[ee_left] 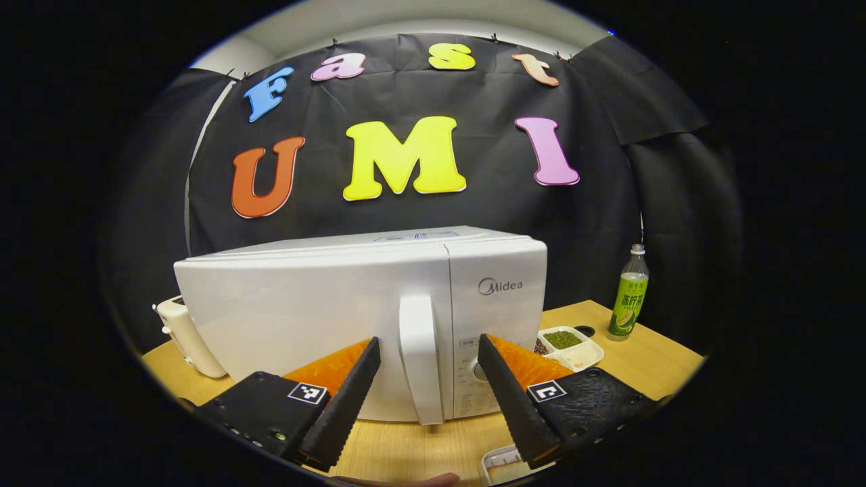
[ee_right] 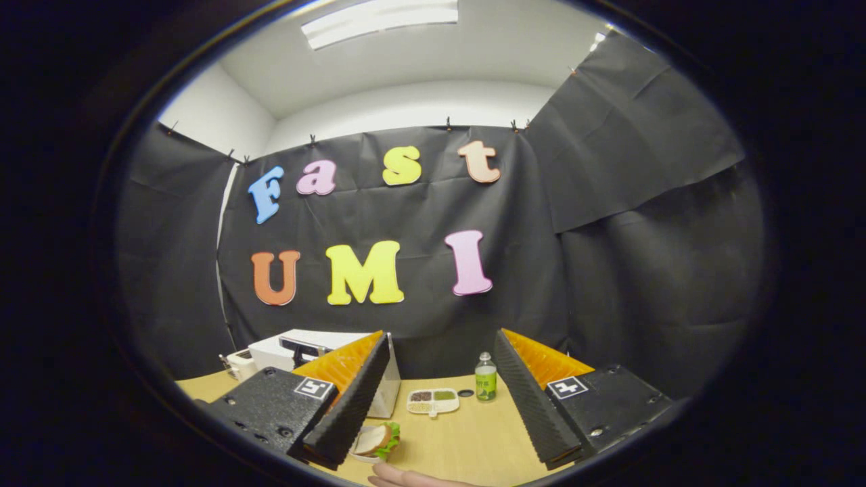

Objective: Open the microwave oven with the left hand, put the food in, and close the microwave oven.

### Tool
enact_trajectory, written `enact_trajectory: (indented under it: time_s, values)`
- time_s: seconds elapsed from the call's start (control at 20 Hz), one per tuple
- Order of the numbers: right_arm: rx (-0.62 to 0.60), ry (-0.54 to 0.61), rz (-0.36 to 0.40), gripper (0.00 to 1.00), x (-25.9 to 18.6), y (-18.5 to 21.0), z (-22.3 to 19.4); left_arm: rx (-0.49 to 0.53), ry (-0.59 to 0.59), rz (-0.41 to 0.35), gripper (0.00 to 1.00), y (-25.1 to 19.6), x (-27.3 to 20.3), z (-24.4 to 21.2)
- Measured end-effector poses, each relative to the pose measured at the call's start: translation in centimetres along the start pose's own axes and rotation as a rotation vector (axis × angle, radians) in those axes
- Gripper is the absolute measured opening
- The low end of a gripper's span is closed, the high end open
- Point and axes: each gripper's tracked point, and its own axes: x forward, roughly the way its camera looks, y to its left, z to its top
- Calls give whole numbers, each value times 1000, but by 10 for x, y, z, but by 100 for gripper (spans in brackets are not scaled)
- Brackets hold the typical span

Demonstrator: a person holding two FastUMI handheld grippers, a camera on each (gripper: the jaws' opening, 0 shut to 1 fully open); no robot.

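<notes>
The white microwave [ee_left: 325,304] stands on the wooden table [ee_left: 649,365] with its door shut. Its upright white handle [ee_left: 419,358] lies in line between the fingers of my left gripper [ee_left: 427,343], which is open; I cannot tell whether the fingertips reach past the handle. In the right gripper view the microwave [ee_right: 318,348] sits far off at the left. My right gripper [ee_right: 443,338] is open and holds nothing, raised over the table. Below its left finger lies the food, a sandwich with lettuce [ee_right: 379,438] on a white plate.
A divided white tray of beans [ee_left: 568,345] [ee_right: 433,400] and a green bottle [ee_left: 629,297] [ee_right: 485,379] stand right of the microwave. A small white appliance [ee_left: 189,338] stands on its left. A white dish rim [ee_left: 504,463] and a hand [ee_right: 406,479] show at the near edge.
</notes>
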Motion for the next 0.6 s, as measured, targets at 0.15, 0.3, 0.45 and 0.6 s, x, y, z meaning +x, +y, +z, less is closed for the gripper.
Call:
enact_trajectory:
  time_s: [0.15,0.3,0.45,0.6]
  values:
    - [-6,5,5,92,2,2,-3,25,-27,11,85,1,3,-3]
    - [-15,23,3,99,3,2,-11,20,-55,12,67,5,5,-3]
    - [-25,40,5,92,3,1,-16,-45,-14,-23,29,2,6,-13]
    - [-42,40,-16,92,2,-8,-16,-78,30,2,16,0,2,-13]
